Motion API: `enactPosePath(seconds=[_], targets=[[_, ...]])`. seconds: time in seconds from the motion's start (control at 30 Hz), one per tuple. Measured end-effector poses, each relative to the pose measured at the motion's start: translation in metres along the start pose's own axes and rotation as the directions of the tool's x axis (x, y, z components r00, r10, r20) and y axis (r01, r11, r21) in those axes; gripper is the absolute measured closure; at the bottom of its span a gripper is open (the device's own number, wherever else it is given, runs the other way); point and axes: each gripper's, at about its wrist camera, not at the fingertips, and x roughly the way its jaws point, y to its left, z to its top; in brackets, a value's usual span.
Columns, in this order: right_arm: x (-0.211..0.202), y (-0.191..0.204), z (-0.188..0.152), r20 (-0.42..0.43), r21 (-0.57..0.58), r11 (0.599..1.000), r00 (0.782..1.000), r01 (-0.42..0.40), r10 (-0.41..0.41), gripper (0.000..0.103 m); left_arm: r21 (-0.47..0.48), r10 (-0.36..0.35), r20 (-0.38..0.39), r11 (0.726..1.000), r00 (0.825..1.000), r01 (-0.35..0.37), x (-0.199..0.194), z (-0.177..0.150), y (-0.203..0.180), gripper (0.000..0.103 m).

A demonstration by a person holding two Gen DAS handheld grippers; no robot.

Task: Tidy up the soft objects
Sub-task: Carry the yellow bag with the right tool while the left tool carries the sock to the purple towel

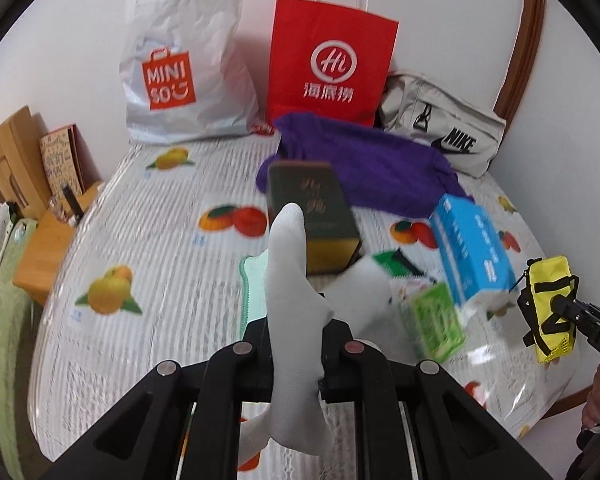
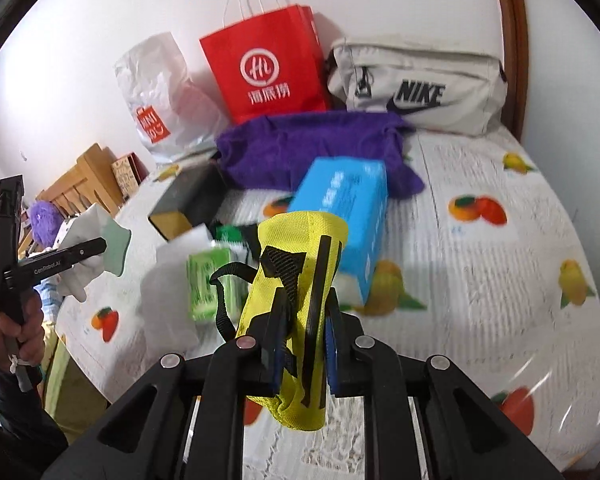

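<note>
My left gripper (image 1: 295, 354) is shut on a white sock (image 1: 292, 280) and holds it upright above the table; it also shows at the left of the right wrist view (image 2: 82, 252). My right gripper (image 2: 300, 344) is shut on a yellow mesh pouch with black straps (image 2: 296, 280), also visible at the right edge of the left wrist view (image 1: 550, 308). A purple towel (image 1: 364, 164) lies at the back of the fruit-print tablecloth (image 1: 148, 240). A mint green cloth (image 1: 254, 292) lies just ahead of the left gripper, partly hidden by the sock.
At the back stand a white MINISO bag (image 1: 184, 60), a red paper bag (image 1: 328, 64) and a beige Nike bag (image 1: 444, 136). A dark green box (image 1: 314, 220), a blue tissue pack (image 1: 472, 248) and a green packet (image 1: 438, 320) lie mid-table. Wooden furniture (image 1: 12, 160) stands left.
</note>
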Motion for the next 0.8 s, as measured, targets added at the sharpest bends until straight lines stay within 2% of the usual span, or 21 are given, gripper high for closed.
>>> enactPosePath(seconds=[0.4, 0.8], targets=[[0.007, -0.002, 0.074, 0.081, -0.032, 0.998, 0.995, 0.051, -0.049, 0.087, 0.022, 0.003, 0.018, 1.0, 1.0, -0.003, 0.017, 0.068, -0.008, 0.09], [0.058, -0.016, 0.144, 0.098, -0.037, 0.996, 0.992, 0.08, -0.076, 0.087, 0.023, -0.008, -0.009, 1.0, 1.0, 0.008, 0.065, 0.133, -0.001, 0.09]])
